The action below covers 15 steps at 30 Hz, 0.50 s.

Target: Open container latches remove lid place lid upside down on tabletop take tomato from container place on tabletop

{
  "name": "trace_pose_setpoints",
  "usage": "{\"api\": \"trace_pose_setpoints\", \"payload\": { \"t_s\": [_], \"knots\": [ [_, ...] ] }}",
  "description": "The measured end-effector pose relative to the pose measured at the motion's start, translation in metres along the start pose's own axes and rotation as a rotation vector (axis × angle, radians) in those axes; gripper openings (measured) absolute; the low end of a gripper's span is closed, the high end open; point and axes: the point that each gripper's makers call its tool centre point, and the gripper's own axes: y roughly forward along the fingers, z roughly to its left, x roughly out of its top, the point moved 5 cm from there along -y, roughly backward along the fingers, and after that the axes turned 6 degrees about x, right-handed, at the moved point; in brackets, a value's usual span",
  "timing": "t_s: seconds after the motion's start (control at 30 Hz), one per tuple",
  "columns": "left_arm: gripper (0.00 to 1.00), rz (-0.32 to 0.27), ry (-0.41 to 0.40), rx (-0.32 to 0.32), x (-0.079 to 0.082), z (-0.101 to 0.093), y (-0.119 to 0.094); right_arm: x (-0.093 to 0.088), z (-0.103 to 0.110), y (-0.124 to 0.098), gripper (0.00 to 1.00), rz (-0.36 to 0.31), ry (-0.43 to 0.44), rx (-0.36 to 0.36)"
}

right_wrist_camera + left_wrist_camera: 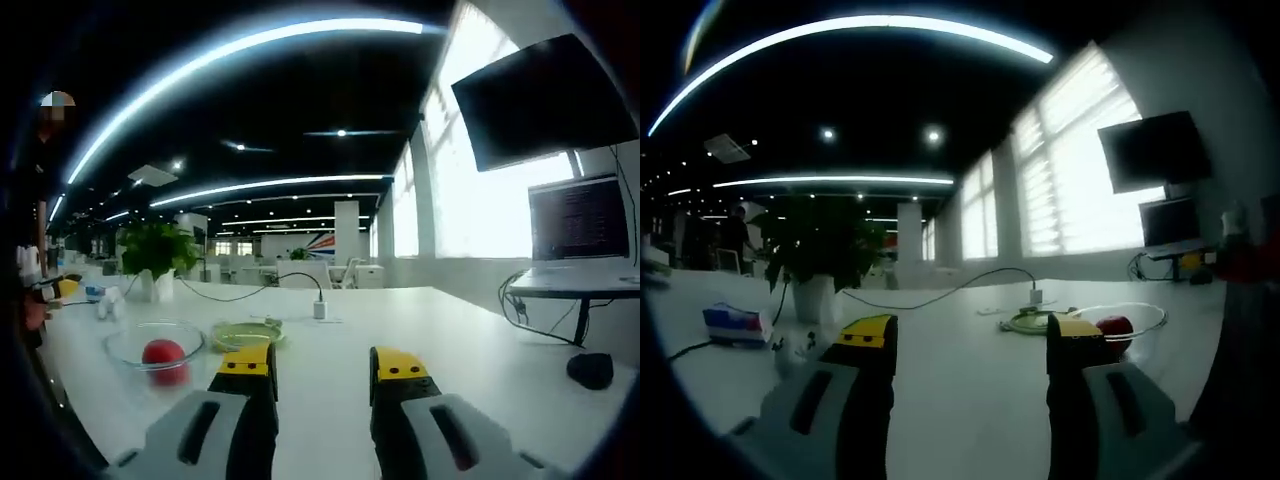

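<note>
My right gripper (320, 385) is released; at lower left, the round tomato (164, 353) could roll inside its slick container (155, 345).

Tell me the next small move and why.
Probably bring the right claw left and down to the tomato: it sits in the open glass container, the lid already lies beside it on the tabletop, and both claws are open and empty.
</note>
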Motion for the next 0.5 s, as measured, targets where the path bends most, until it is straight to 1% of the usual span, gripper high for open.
{"api": "trace_pose_setpoints", "payload": {
  "t_s": [0.07,0.13,0.27,0.5],
  "knots": [
    [0.53,0.004,-0.006,0.009,-0.003,0.002,-0.003,-0.005,-0.003,-0.003,0.33,0.003,-0.006,-0.011],
    [0.53,0.010,-0.009,0.017,-0.005,0.003,-0.005,-0.008,-0.005,-0.006,0.33,0.004,0.009,-0.018],
    [0.53,0.018,-0.014,0.024,-0.008,0.003,-0.007,-0.013,-0.007,-0.009,0.33,0.019,0.014,-0.030],
    [0.53,0.014,-0.010,0.025,-0.005,0.003,-0.006,-0.012,-0.008,-0.010,0.33,0.018,0.020,-0.041]
  ]
}}
